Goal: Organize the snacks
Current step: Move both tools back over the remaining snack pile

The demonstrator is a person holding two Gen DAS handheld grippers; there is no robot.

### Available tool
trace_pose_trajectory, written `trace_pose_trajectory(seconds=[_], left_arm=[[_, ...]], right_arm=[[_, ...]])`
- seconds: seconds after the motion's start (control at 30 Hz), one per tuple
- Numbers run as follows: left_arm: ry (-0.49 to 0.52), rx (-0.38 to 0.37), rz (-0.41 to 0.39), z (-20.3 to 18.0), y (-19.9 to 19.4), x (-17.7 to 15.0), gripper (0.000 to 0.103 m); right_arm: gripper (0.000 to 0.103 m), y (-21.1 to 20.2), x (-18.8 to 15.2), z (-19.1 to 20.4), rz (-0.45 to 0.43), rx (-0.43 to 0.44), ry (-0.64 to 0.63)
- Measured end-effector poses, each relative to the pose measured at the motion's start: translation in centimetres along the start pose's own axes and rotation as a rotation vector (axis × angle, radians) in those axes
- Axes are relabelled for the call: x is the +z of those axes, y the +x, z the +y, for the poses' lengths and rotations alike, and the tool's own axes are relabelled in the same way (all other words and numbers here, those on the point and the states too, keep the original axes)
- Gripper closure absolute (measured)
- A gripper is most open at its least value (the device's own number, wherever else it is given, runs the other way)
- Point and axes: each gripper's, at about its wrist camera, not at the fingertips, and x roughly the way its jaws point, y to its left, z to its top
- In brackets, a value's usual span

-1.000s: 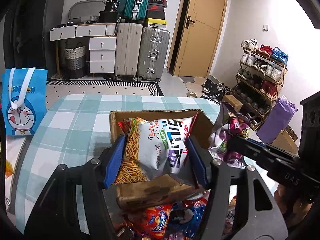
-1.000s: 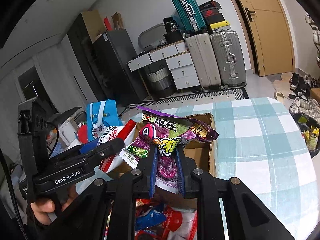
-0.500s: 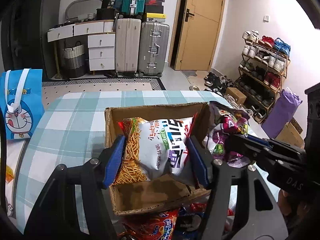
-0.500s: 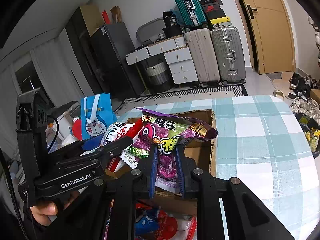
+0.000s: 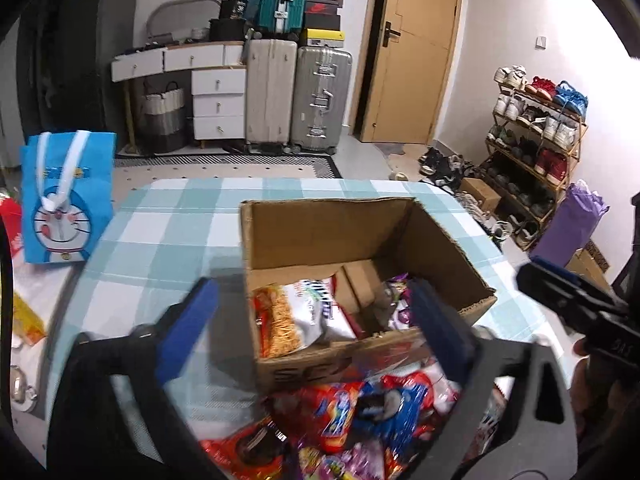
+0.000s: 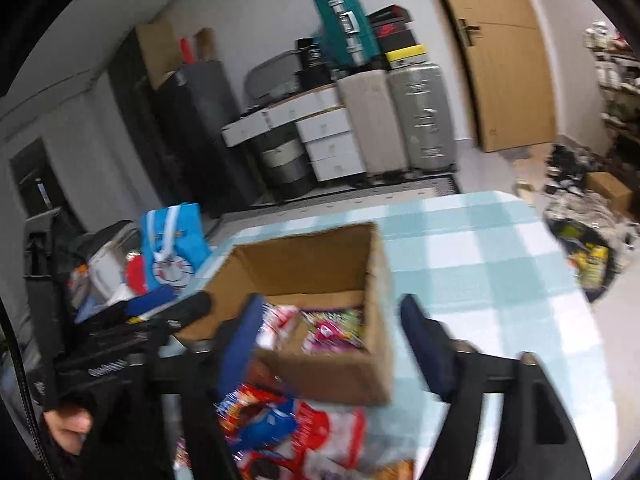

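Note:
An open cardboard box (image 5: 440,240) stands on the checked table; it also shows in the right wrist view (image 6: 304,268). Inside lie a white-and-orange snack bag (image 5: 296,316) and a purple snack bag (image 6: 332,330). My left gripper (image 5: 316,320) is open and empty, its blue pads wide apart just above the box's near edge. My right gripper (image 6: 332,340) is open and empty over the box's near side. A pile of red and blue snack packets (image 5: 352,412) lies in front of the box, and shows in the right wrist view (image 6: 288,428).
A blue cartoon gift bag (image 5: 64,196) stands left of the table. The teal-checked tablecloth (image 6: 480,264) extends right of the box. Suitcases, drawers and a shoe rack stand beyond the table.
Both grippers opened and let go of their bags, which now lie inside the box. Both grippers pulled back and up from the box.

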Motion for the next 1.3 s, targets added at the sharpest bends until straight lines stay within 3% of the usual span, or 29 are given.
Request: trace_pose_trajectory(seconds=[0.13, 0.23, 0.6, 0.93, 1.17, 1.3], left_arm=[[0.005, -0.001, -0.005, 0.5, -2.4, -1.6, 0.001], [-0.007, 0.001, -0.001, 1.0, -3.8, -3.0, 0.001], [-0.034, 0.031, 0.069, 2.1, -6.2, -8.1, 0.001], [-0.005, 0.028, 0.122, 1.6, -6.8, -11.3, 0.001], [-0.049, 0.018, 0.171, 2.0, -5.5, -12.5, 0.001], [-0.055, 0.002, 0.188, 1.8, -4.9, -13.0, 0.001]], right_arm=[[0.000, -2.1, -1.2, -0.8, -0.008, -0.038, -0.014], [0.000, -3.3, -2.4, -1.2, 0.005, -0.061, -0.017], [0.000, -4.5, -7.7, -0.8, 0.151, -0.004, -0.015], [0.000, -4.3, -9.0, -1.1, 0.230, 0.012, -0.017], [0.000, -2.8, -10.1, -1.9, 0.305, 0.014, -0.016], [0.000, -2.7, -10.4, -3.0, 0.297, 0.001, 0.006]])
